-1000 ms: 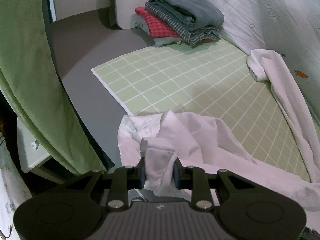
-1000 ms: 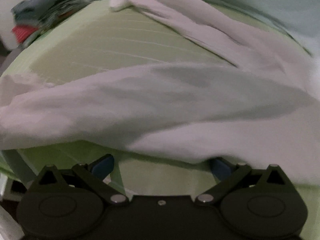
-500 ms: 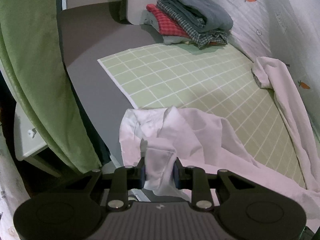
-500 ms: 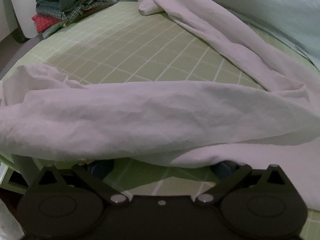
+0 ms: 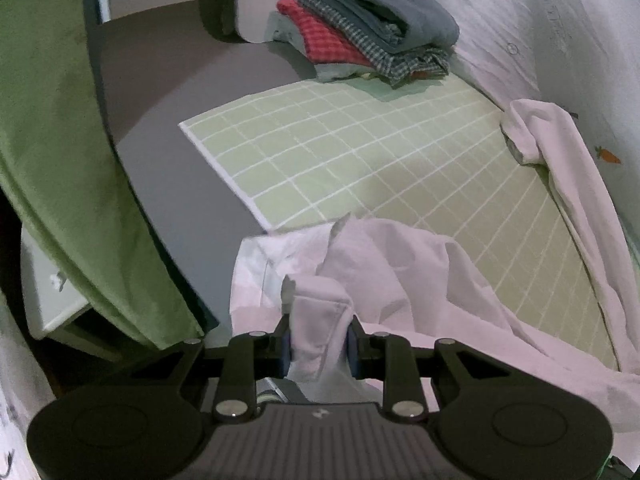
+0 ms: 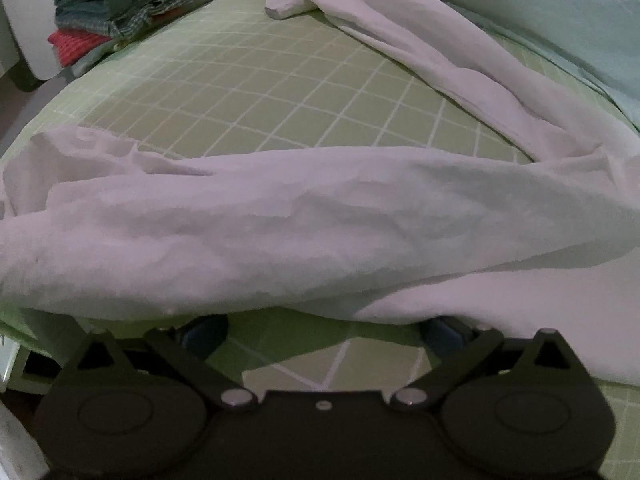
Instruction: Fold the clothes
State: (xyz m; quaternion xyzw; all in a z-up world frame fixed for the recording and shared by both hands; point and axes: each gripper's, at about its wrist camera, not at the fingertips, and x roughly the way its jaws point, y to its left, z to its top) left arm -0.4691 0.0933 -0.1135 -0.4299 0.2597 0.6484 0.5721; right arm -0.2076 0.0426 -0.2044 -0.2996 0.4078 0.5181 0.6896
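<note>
A white long-sleeved garment (image 5: 400,264) lies crumpled across the near part of a green checked mat (image 5: 360,152). My left gripper (image 5: 318,344) is shut on a bunched fold of it at the mat's near left corner. One sleeve (image 5: 560,152) trails up the right side toward the bedding. In the right wrist view the same white garment (image 6: 280,224) drapes over the tips of my right gripper (image 6: 324,330), which stands wide open; the cloth lies above the pads, not pinched. Its blue pads (image 6: 204,332) peek out below the hem.
A stack of folded clothes (image 5: 368,36), grey, checked and red, sits at the mat's far end, also seen as the folded stack (image 6: 120,16). A green blanket (image 5: 60,160) hangs at the left. Carrot-print bedding (image 5: 560,40) rises on the right. Grey sheet (image 5: 160,92) borders the mat.
The left gripper keeps its hold on the fold with little shift. The right gripper slid a little sideways under the garment; the view went from blurred to sharp.
</note>
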